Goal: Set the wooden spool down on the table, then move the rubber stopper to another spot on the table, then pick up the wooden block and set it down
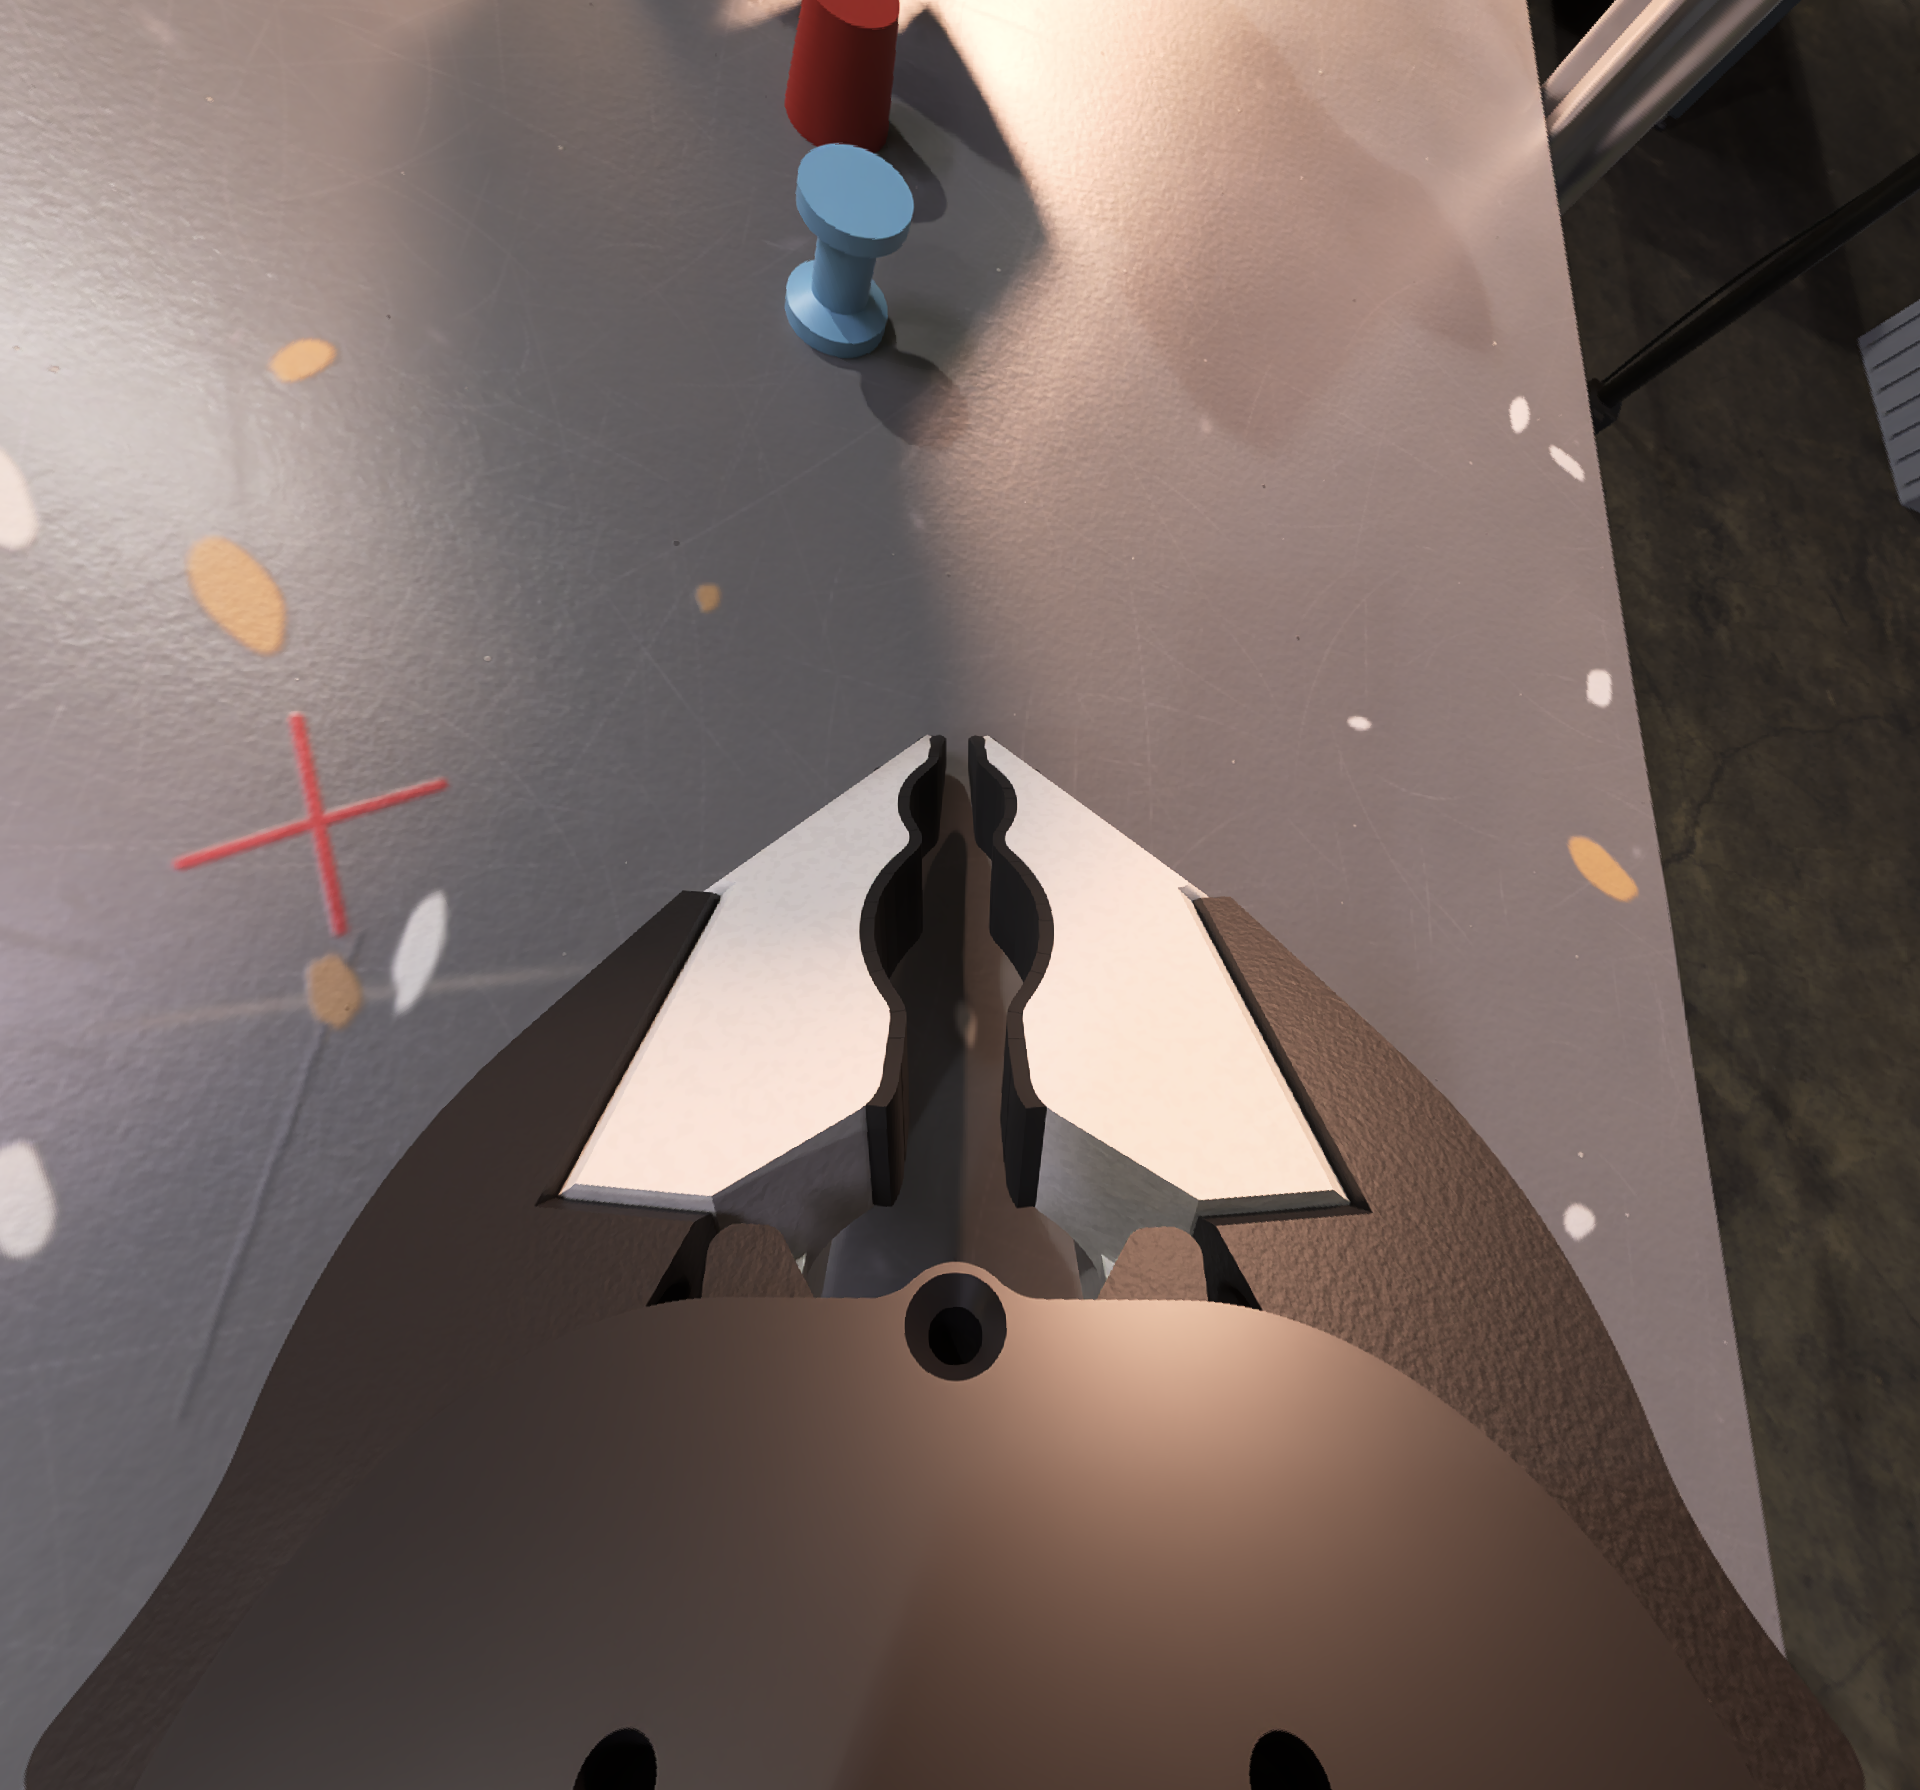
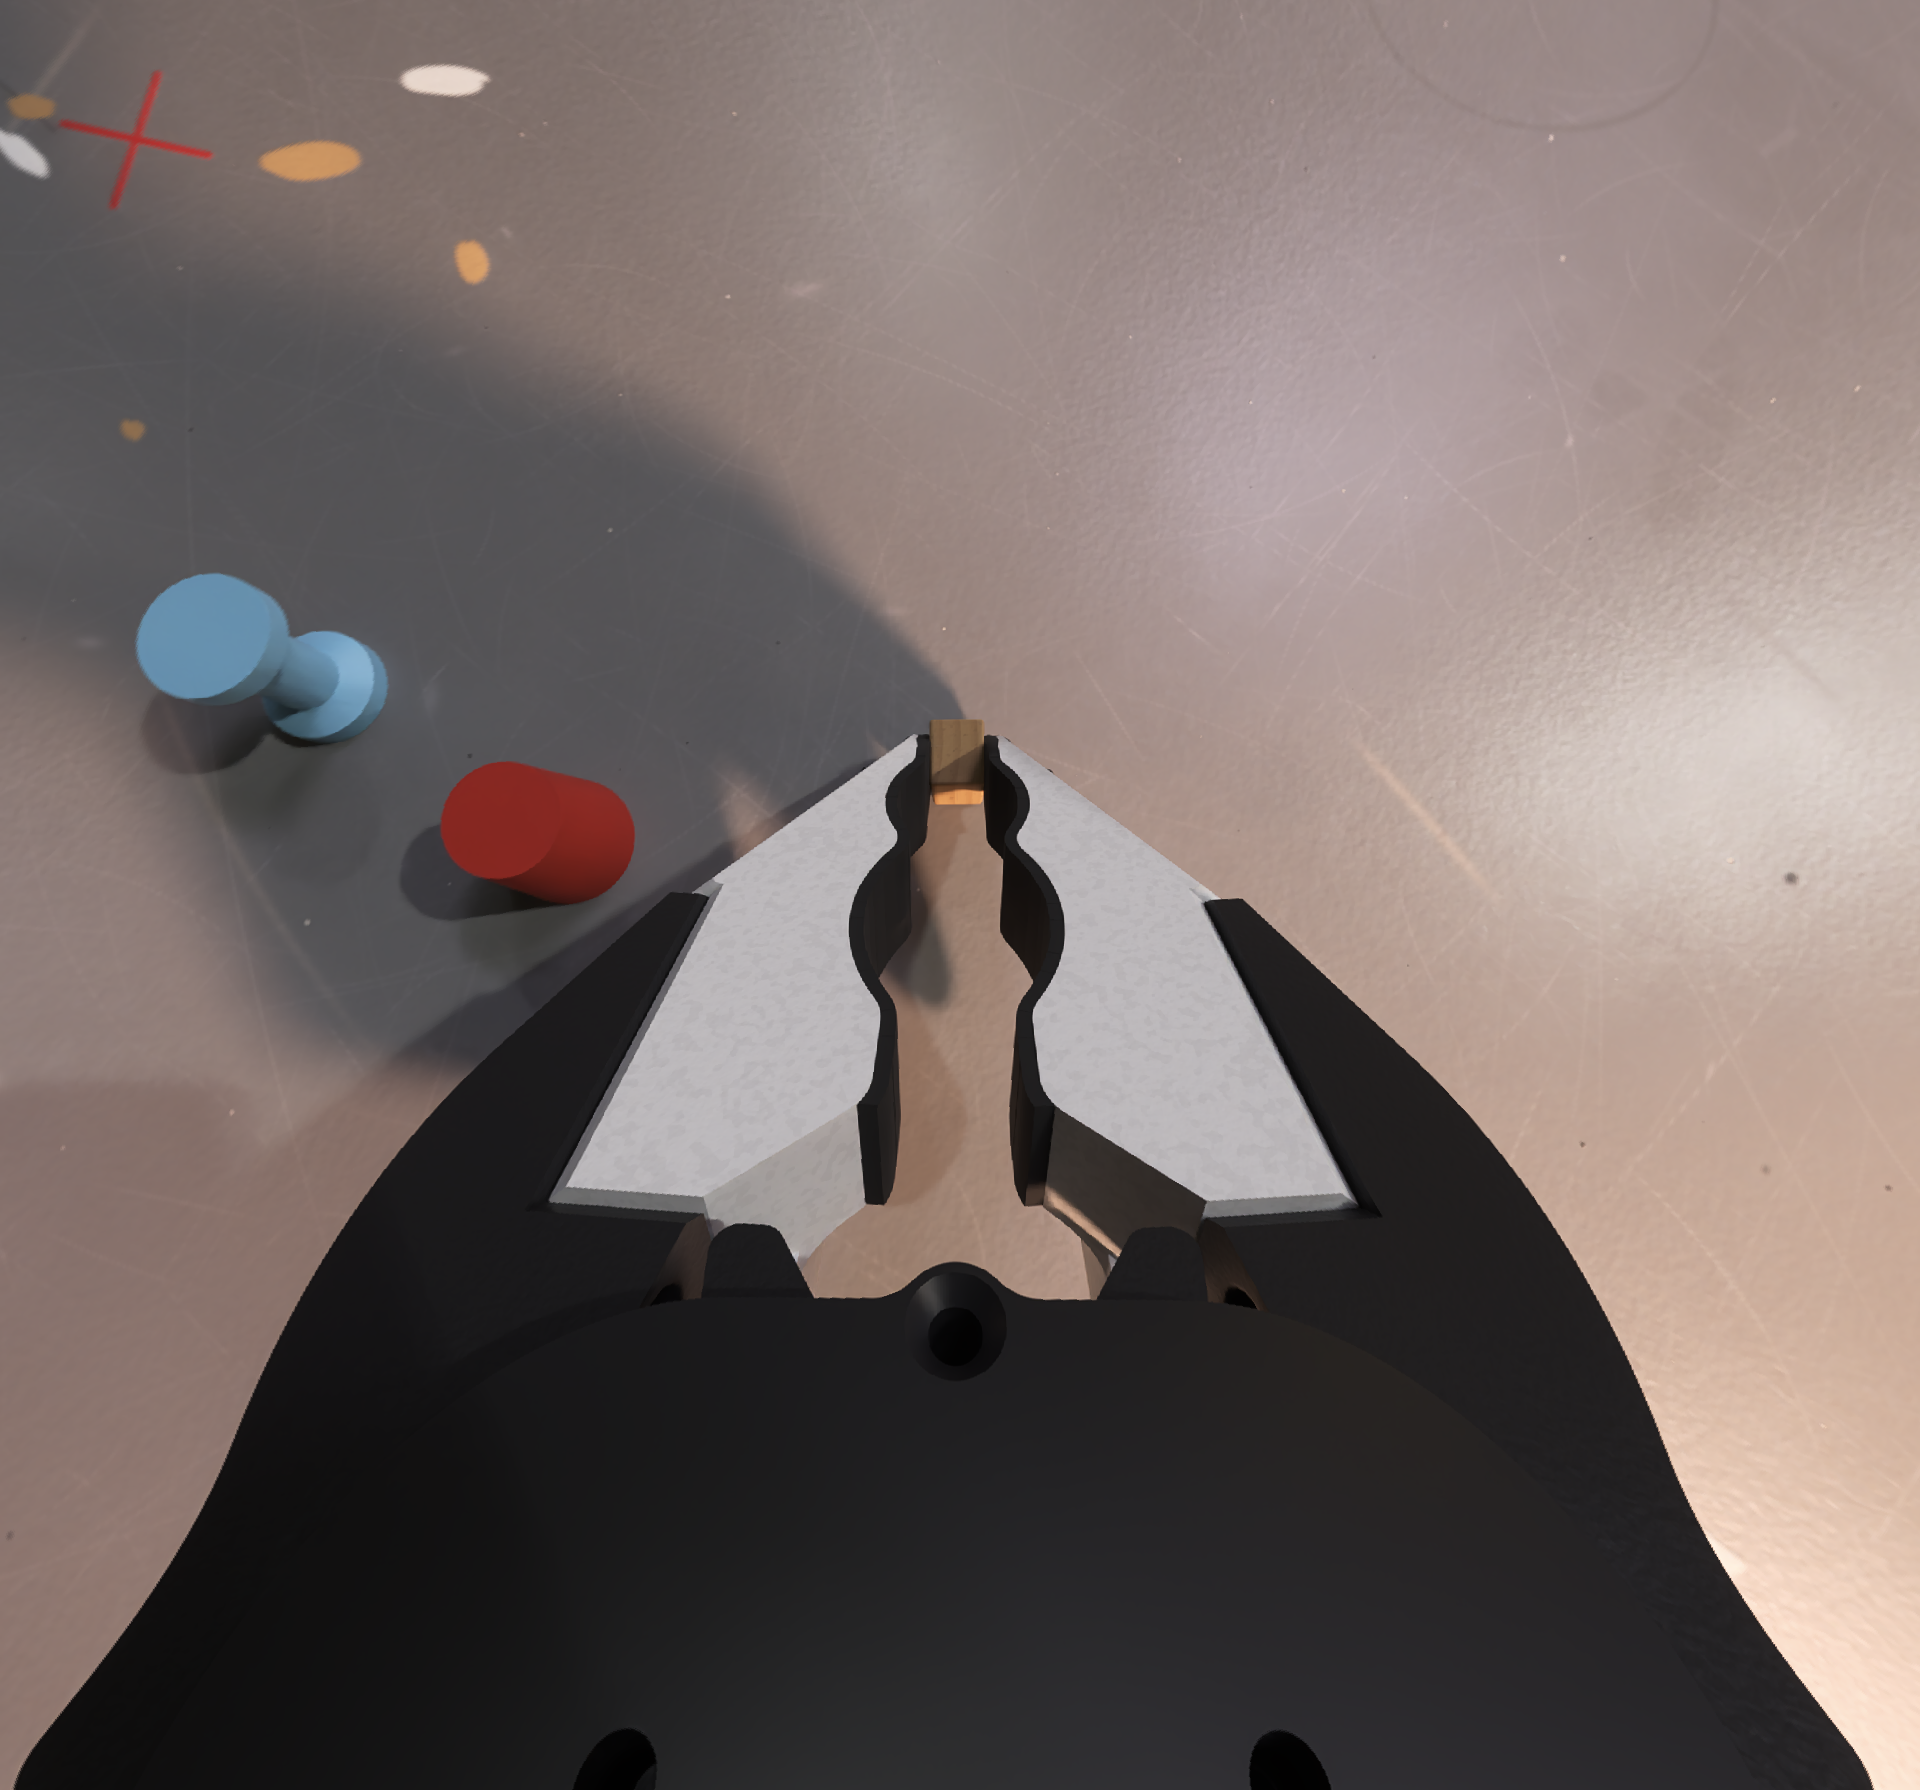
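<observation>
Right gripper [image 2: 956, 753] has the small tan wooden block [image 2: 956, 749] pinched!
Left gripper [image 1: 954, 748] fingers closed, empty; blue spool [image 1: 847, 249] and red stopper [image 1: 842, 57] upright on the surface [image 1: 1247, 493].

I see the wooden spool [image 1: 847, 249], painted pale blue, standing upright on one flange on the grey worktop [image 1: 1195, 514], and just beyond it, on the far side, the rubber stopper [image 1: 842, 52], a dark red tapered plug, also upright and close beside it, though I cannot tell if they touch. The wooden block [image 2: 956, 761], a small tan cube, sits pinched at the tips of my right tongs [image 2: 956, 753], to the right of the stopper [image 2: 535, 831] and spool [image 2: 260, 654].
</observation>
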You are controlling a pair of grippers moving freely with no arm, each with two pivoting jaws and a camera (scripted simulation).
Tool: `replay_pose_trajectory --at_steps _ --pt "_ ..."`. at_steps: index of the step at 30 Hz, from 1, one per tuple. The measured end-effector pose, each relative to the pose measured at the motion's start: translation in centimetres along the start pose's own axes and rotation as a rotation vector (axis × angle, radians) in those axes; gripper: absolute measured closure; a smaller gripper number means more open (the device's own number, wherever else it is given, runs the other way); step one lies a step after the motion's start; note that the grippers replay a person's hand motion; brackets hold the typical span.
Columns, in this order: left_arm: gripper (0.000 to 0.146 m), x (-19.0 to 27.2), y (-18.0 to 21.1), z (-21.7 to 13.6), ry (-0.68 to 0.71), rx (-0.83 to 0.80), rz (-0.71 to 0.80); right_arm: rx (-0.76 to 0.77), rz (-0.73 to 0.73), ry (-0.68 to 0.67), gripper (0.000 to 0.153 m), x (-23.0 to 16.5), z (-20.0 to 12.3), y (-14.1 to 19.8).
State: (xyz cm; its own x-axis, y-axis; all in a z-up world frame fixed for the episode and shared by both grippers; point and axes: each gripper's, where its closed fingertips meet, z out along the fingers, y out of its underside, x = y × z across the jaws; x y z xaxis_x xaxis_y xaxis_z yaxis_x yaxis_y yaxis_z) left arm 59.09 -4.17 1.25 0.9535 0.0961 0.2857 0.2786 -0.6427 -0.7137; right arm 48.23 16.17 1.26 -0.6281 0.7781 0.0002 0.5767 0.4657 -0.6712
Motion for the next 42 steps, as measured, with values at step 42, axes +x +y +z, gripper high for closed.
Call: replay_pose_trajectory --at_steps 42 --pt "0.145 -0.6 -1.8 1.5 -0.212 -0.125 0.139 -0.121 -0.022 0.025 0.143 -6.9 -4.6 5.3"
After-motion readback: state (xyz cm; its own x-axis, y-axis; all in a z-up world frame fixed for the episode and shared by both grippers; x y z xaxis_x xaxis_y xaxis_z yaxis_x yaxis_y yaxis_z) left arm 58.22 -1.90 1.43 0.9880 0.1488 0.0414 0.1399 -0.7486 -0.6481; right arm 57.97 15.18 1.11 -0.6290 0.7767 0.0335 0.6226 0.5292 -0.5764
